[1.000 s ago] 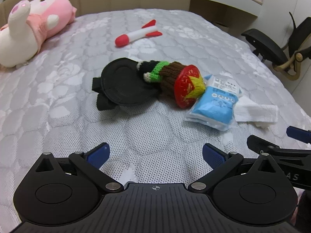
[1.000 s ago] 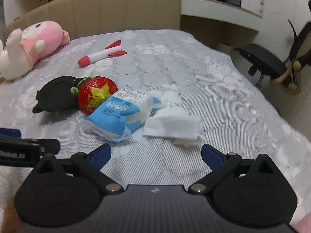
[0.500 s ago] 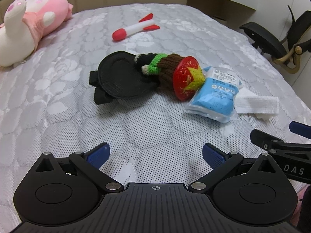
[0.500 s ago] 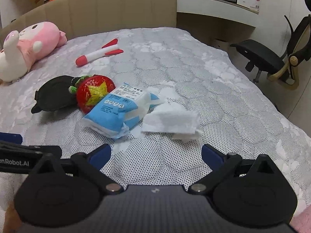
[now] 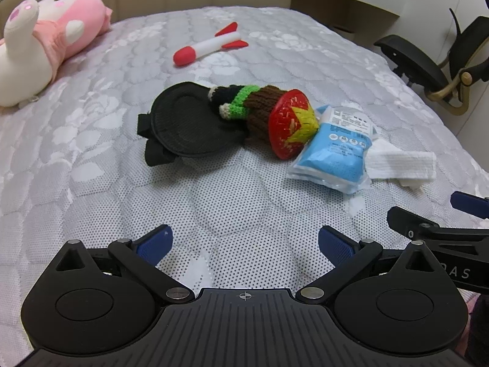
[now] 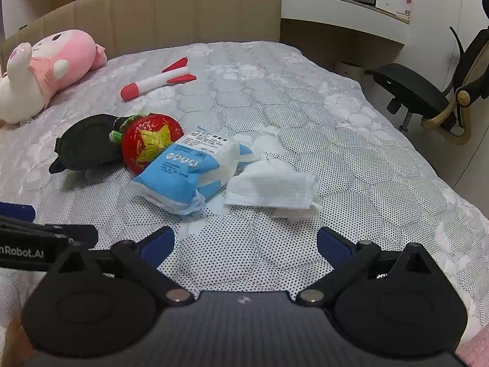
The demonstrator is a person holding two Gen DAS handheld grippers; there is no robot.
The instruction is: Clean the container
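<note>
A black round pouch (image 5: 186, 125) (image 6: 87, 143) lies flat on the grey quilted bed (image 5: 244, 189). A knitted toy with a red star cap (image 5: 290, 125) (image 6: 151, 140) leans on its right side. Right of that lie a blue wipes pack (image 5: 334, 150) (image 6: 183, 171) and a folded white cloth (image 5: 397, 162) (image 6: 272, 189). My left gripper (image 5: 244, 238) hovers open near the bed's front, short of the pouch, holding nothing. The right gripper (image 6: 246, 241) is open and empty just in front of the cloth; it also shows as the right gripper (image 5: 452, 217) at the left view's edge.
A red and white toy rocket (image 5: 211, 46) (image 6: 157, 81) lies farther back. A pink and white plush (image 5: 45, 42) (image 6: 45, 67) rests at the far left by the beige headboard (image 6: 168, 12). An office chair (image 6: 428, 91) and a desk stand off the bed's right side.
Both views have shifted slightly, with the right view now showing more of the headboard. The objects on the bed lie as before, and both grippers stay open.
</note>
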